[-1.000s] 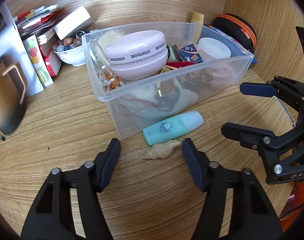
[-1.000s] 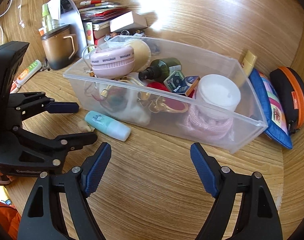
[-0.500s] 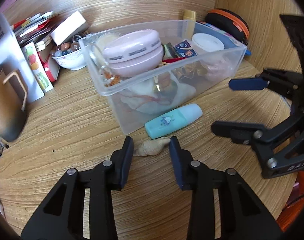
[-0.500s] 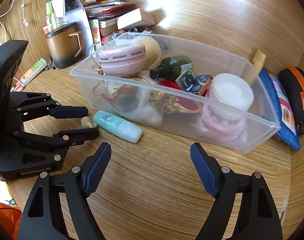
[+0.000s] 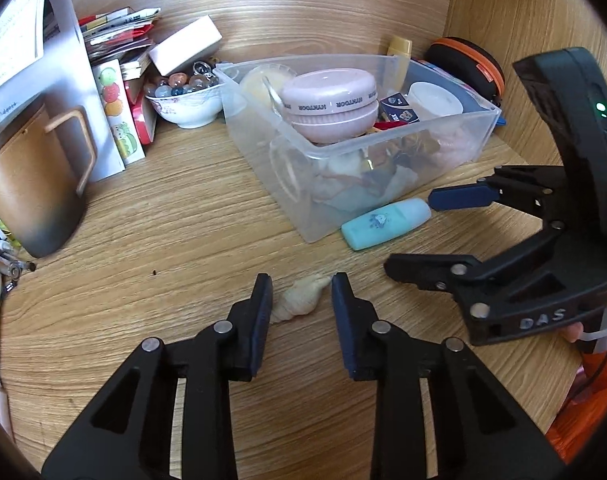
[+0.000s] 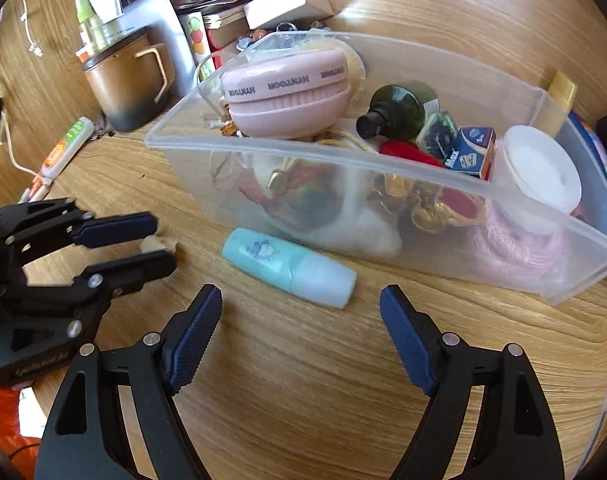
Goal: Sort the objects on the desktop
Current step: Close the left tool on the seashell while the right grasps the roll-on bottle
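A small beige seashell [image 5: 301, 298] lies on the wooden desk between the fingertips of my left gripper [image 5: 301, 290]; the jaws are narrowed around it with small gaps at each side. The shell also shows in the right wrist view [image 6: 158, 243]. A mint-green bottle [image 5: 385, 223] lies against the front wall of the clear plastic bin [image 5: 383, 148], which holds a pink round case [image 5: 329, 106] and several small items. My right gripper [image 6: 301, 310] is wide open, just in front of the bottle [image 6: 289, 266].
A brown mug [image 5: 35, 184] stands at the left. A white bowl of marbles [image 5: 185, 98], books and a white box sit behind it. An orange-rimmed case [image 5: 469, 58] is in the back right corner, by the wooden side wall.
My left gripper has narrowed from wide open to a slim gap around the seashell and moved closer over it. My right gripper has moved in toward the mint bottle, staying open.
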